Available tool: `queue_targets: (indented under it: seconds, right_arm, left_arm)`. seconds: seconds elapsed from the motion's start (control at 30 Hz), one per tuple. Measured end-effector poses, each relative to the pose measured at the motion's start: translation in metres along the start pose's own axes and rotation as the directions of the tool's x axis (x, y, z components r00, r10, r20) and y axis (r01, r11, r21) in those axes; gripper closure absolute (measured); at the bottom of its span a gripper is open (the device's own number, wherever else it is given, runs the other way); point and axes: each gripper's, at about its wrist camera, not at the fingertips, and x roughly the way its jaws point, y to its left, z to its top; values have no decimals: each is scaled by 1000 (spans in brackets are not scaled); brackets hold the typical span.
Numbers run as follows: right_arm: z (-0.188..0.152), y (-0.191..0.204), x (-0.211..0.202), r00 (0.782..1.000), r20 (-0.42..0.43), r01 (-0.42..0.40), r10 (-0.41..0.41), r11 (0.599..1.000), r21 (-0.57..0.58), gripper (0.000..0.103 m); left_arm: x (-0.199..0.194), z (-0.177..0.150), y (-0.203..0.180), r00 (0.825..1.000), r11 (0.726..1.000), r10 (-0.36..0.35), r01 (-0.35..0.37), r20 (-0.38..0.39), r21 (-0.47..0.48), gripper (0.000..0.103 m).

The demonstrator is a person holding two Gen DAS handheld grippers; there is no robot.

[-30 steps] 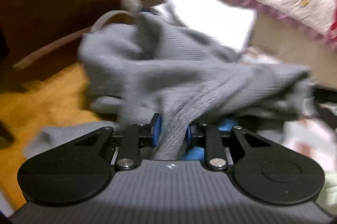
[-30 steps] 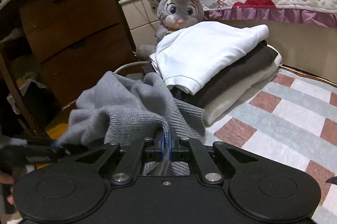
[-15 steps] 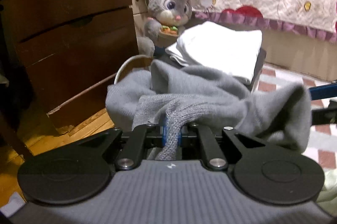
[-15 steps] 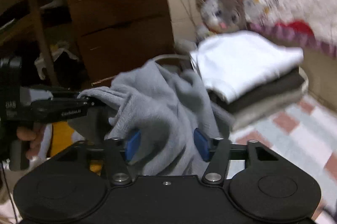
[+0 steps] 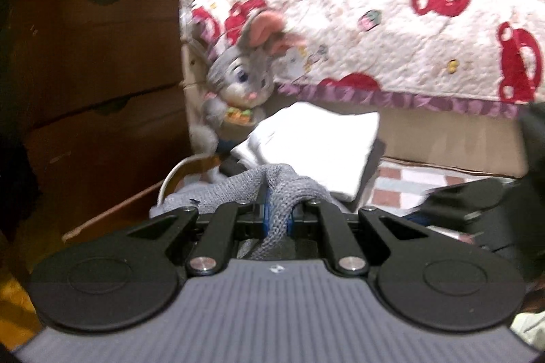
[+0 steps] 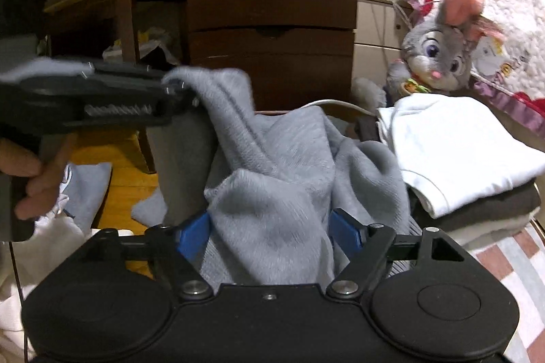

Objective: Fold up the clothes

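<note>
Left gripper clamps a bunched edge of the grey knit sweater, blue pads pinched tight on the cloth. Seen from the right wrist, that same tool comes in from the left of frame with the sweater hanging off its tip in long folds, a hand on its handle. Right gripper has its jaws opening; a fold of the sweater lies between the blue pads, which look clear of it, though the drape hides the contact, so I cannot be sure. The garment hangs low between the two tools in front of the brown drawers, its lower part slumped beside the stack of folded clothes, white one on top, with the plush rabbit behind. Judgement: the step is a re-grip. Done well, the left hold stays firm and high so the cloth falls straight, while the right pulls back free of the fold and seeks the matching hem or shoulder, not mid-panel. Snagging the loose knit is the risk.
</note>
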Motion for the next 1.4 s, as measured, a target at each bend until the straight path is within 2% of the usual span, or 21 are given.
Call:
queue_targets:
  seconds: [0.13, 0.17, 0.2, 0.23, 0.27, 0.4, 0.47, 0.6, 0.73, 0.77, 0.83, 0.9, 1.0, 1.07, 1.13, 1.17, 1.23, 1.27, 1.33, 1.37, 1.4]
  right_arm:
    - [6, 6, 20, 999, 5, 53, -53, 999, 6, 18]
    - [6, 4, 22, 998, 12, 62, -62, 997, 34, 23]
    - [6, 2, 24, 997, 19, 71, -72, 996, 62, 56]
    - [6, 0, 26, 996, 25, 80, -82, 993, 89, 73]
    - [6, -4, 22, 994, 39, 95, -101, 988, 125, 81]
    - [6, -18, -20, 986, 134, 68, -102, 968, 241, 88]
    - [12, -22, -44, 977, 174, 78, -125, 964, 254, 89]
    - [28, -48, -122, 938, 281, 108, -203, 941, 321, 90]
    - [20, -85, -218, 871, 327, 209, -368, 878, 431, 91]
    - [5, -92, -241, 856, 304, 249, -418, 849, 466, 91]
    - [-24, -107, -287, 821, 253, 324, -512, 783, 531, 94]
    - [-54, -122, -334, 778, 195, 395, -598, 706, 588, 95]
    - [-123, -146, -357, 666, -9, 614, -746, 542, 574, 95]
    - [-183, -176, -353, 565, -160, 736, -810, 406, 542, 95]
    - [-264, -216, -341, 520, -360, 790, -774, 277, 546, 95]
    - [-293, -230, -338, 507, -440, 798, -741, 212, 564, 96]
    - [-329, -249, -339, 494, -506, 805, -707, 151, 574, 101]
    - [-335, -258, -341, 458, -540, 837, -706, 139, 529, 101]
    - [-333, -269, -348, 401, -523, 865, -752, 123, 486, 101]
    - [-333, -275, -354, 415, -494, 845, -764, 122, 520, 101]
    - [-334, -280, -354, 458, -473, 807, -753, 128, 576, 99]
  left_arm:
    - [-12, 7, -16, 997, 996, -71, 69, 41, 50, 95]
    - [-14, 8, -19, 995, 995, -84, 81, 49, 59, 95]
    - [-16, 9, -23, 994, 993, -98, 94, 57, 67, 95]
    - [-18, 11, -25, 992, 992, -107, 102, 64, 68, 95]
    - [-20, 13, -26, 990, 992, -115, 110, 79, 62, 95]
    - [-23, 37, -27, 968, 976, -215, 217, 132, -2, 95]
    - [-15, 68, -45, 941, 952, -305, 301, 148, 47, 96]
    - [-2, 143, -95, 866, 883, -463, 432, 187, 183, 96]
    - [18, 205, -170, 749, 732, -653, 586, 111, 348, 95]
    - [25, 210, -190, 724, 699, -686, 625, 76, 348, 90]
    - [38, 211, -225, 666, 630, -746, 704, 3, 329, 72]
    - [47, 188, -251, 613, 573, -789, 756, -35, 315, 56]
    - [68, 135, -274, 653, 600, -748, 742, -121, 300, 52]
    - [93, 97, -273, 702, 660, -679, 712, -216, 240, 52]
    - [118, 64, -262, 743, 725, -598, 662, -302, 192, 52]
    - [134, 44, -250, 764, 768, -543, 620, -349, 162, 52]
    - [151, 11, -226, 808, 837, -439, 526, -392, 148, 52]
    - [160, -5, -212, 824, 870, -385, 474, -415, 134, 52]
    - [170, -24, -189, 830, 904, -339, 418, -443, 92, 52]
    - [172, -32, -179, 832, 918, -319, 390, -454, 69, 52]
    - [174, -40, -169, 833, 931, -299, 361, -465, 47, 52]
